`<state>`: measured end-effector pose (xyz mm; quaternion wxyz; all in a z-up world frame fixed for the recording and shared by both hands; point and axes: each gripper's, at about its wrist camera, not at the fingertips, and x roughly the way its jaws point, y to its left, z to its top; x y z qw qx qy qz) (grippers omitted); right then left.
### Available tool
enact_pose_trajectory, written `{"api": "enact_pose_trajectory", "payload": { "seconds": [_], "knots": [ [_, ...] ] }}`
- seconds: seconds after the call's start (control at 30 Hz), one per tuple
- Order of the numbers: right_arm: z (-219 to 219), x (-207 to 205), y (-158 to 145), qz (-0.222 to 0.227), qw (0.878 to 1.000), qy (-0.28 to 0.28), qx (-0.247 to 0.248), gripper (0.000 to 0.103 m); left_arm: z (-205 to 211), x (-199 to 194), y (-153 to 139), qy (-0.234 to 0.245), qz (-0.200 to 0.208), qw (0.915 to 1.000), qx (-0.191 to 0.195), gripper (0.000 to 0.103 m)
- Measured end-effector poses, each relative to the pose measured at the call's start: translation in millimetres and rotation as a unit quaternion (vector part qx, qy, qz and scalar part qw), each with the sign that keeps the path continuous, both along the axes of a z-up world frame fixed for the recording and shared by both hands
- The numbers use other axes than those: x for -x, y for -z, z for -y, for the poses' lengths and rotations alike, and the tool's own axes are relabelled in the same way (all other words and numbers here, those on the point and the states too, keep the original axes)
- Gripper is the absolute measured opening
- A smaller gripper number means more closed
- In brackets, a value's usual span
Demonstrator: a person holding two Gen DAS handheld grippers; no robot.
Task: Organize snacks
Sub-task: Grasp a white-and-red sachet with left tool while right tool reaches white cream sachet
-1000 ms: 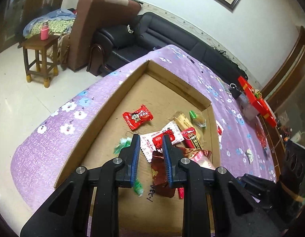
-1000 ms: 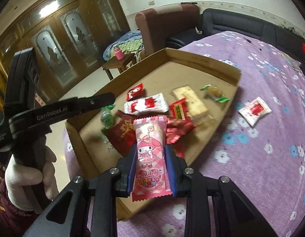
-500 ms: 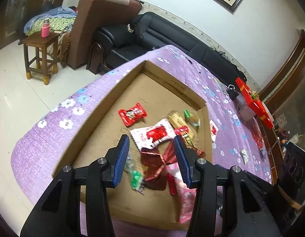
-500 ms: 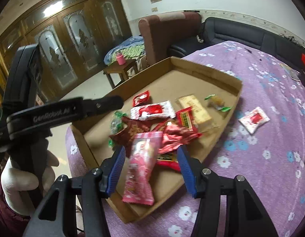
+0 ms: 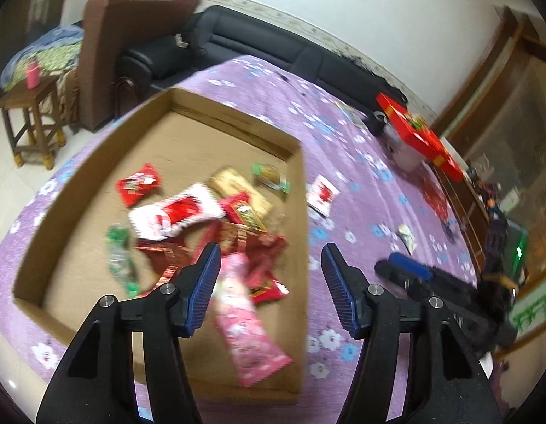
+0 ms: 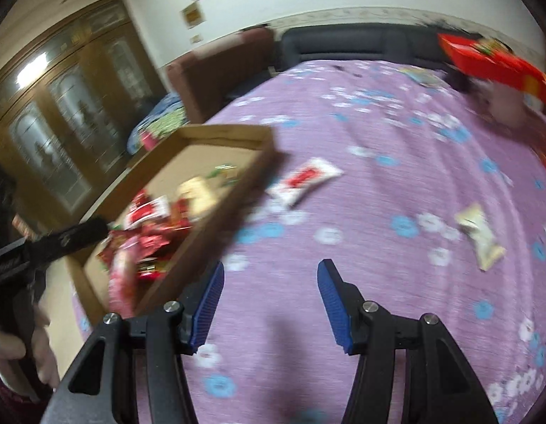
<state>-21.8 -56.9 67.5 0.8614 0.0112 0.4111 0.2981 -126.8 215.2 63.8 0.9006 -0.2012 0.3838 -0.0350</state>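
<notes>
A shallow cardboard tray on a purple flowered cloth holds several snack packets, with a pink packet lying at its near end. My left gripper is open and empty above the tray's near right part. My right gripper is open and empty over the cloth, right of the tray. A white-and-red packet lies on the cloth beside the tray's right wall; it also shows in the left wrist view. A pale packet lies further right.
A red box stands at the far right of the cloth. A black sofa and a brown armchair are behind the table. A wooden stool stands on the floor at left. The right gripper's tip shows in the left wrist view.
My right gripper let go of the pink packet, which now lies in the tray, then swung right over the cloth. My left gripper opened wide and shifted right.
</notes>
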Motion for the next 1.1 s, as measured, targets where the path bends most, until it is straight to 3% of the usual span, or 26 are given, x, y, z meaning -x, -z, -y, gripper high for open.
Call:
{"api": "enact_pose_trajectory", "payload": {
  "seconds": [0.17,0.37,0.53,0.8,0.93,1.1],
  "knots": [
    [42.3,-17.6,-1.1,0.014,0.998,0.057,0.012,0.059,38.3,-8.1,-1.3,0.059,-0.005,0.9979,-0.026,0.06],
    [91.5,-46.0,-2.7,0.051,0.988,0.128,0.063,0.059,66.4,-17.4,4.8,0.096,-0.017,0.9948,-0.032,0.059],
    [111.1,-65.5,1.1,0.044,0.986,0.139,0.079,0.067,87.5,-24.0,12.7,0.116,-0.033,0.9921,-0.036,0.059],
    [101.5,-84.3,27.0,0.026,0.985,0.125,0.112,0.067,145.6,-35.5,27.3,0.183,-0.055,0.9796,-0.06,0.059],
    [106.4,-85.5,30.4,0.014,0.987,0.122,0.098,0.042,169.6,-45.4,42.9,0.209,-0.071,0.973,-0.068,0.059],
    [108.0,-84.0,31.5,0.008,0.99,0.115,0.085,0.036,184.4,-55.1,53.9,0.216,-0.079,0.9697,-0.082,0.062]
  ]
}}
